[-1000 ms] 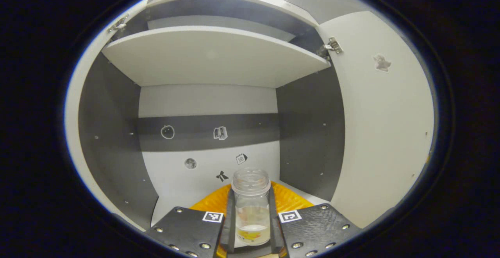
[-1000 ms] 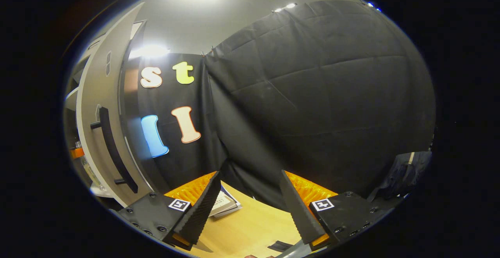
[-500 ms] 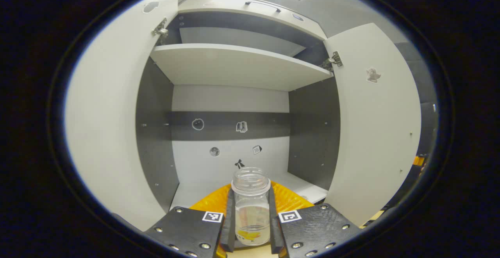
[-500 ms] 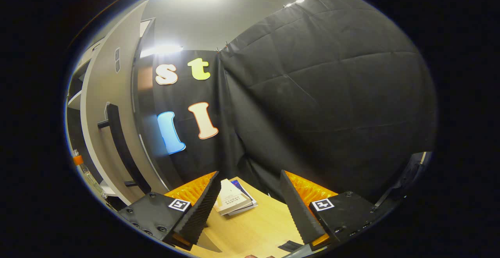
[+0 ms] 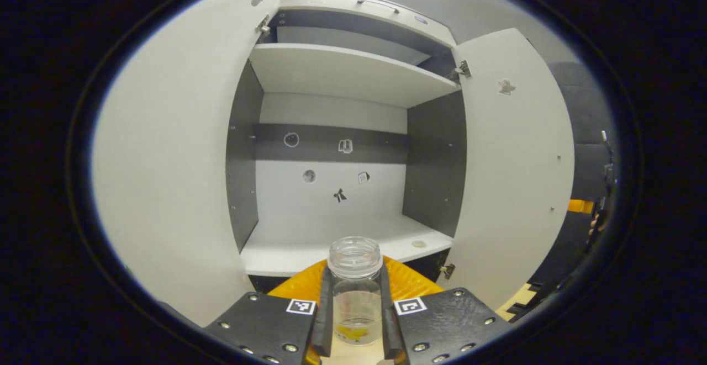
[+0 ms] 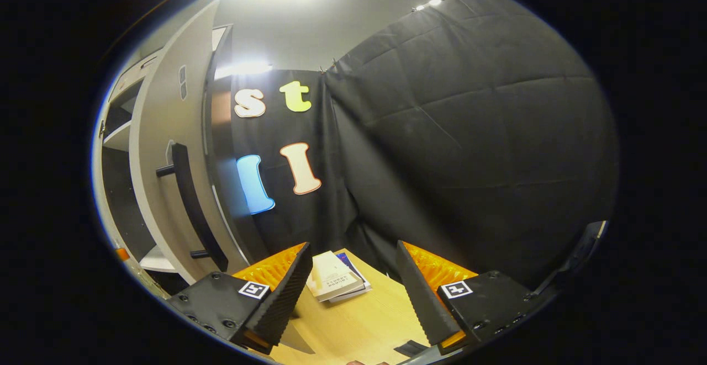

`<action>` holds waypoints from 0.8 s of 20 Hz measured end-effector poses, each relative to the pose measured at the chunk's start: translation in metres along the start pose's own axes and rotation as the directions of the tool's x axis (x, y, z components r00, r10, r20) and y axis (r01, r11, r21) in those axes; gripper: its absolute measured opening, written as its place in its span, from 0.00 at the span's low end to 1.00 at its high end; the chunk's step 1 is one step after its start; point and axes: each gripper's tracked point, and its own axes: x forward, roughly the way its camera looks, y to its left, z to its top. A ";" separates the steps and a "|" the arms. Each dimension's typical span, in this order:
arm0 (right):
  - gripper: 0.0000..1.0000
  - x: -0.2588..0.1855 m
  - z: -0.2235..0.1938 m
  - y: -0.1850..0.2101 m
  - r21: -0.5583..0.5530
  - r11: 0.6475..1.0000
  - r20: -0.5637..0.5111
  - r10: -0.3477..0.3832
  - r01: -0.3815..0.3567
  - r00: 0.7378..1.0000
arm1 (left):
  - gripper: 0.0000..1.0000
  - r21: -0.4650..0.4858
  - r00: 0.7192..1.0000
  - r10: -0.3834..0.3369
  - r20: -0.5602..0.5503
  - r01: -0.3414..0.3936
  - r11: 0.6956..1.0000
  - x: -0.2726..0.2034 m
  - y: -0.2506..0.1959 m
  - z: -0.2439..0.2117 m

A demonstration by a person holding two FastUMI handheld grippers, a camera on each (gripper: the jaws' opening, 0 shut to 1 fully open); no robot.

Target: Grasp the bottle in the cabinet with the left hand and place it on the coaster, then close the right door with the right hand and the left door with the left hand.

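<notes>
left gripper view – one bottle (image 5: 355, 293) clamped in hand-held gripper (image 5: 355, 321), two doors open.

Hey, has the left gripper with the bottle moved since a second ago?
Yes. The left gripper, shut on the bottle, has pulled back out of the cabinet: both open doors now frame the view, and the back wall looks smaller.

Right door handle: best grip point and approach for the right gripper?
Take the black bar handle mid-span, between its two standoffs, coming from the door's outer face. It runs vertically and stands off the panel, so the open right gripper would need its fingers straddling it crosswise.
</notes>
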 end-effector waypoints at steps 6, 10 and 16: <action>0.94 -0.013 -0.002 0.007 -0.033 0.999 -0.004 0.019 -0.019 1.000 | 0.35 -0.048 0.997 -0.070 -0.045 0.068 0.997 -0.011 -0.022 -0.064; 0.96 -0.019 -0.004 0.016 -0.038 0.999 0.000 0.022 -0.022 1.000 | 0.35 -0.059 0.987 -0.127 -0.098 0.122 0.991 -0.013 -0.040 -0.114; 0.97 -0.029 -0.022 0.011 -0.033 0.999 -0.064 -0.004 0.002 0.998 | 0.37 -0.145 0.968 -0.183 -0.171 0.159 0.977 -0.011 -0.061 -0.182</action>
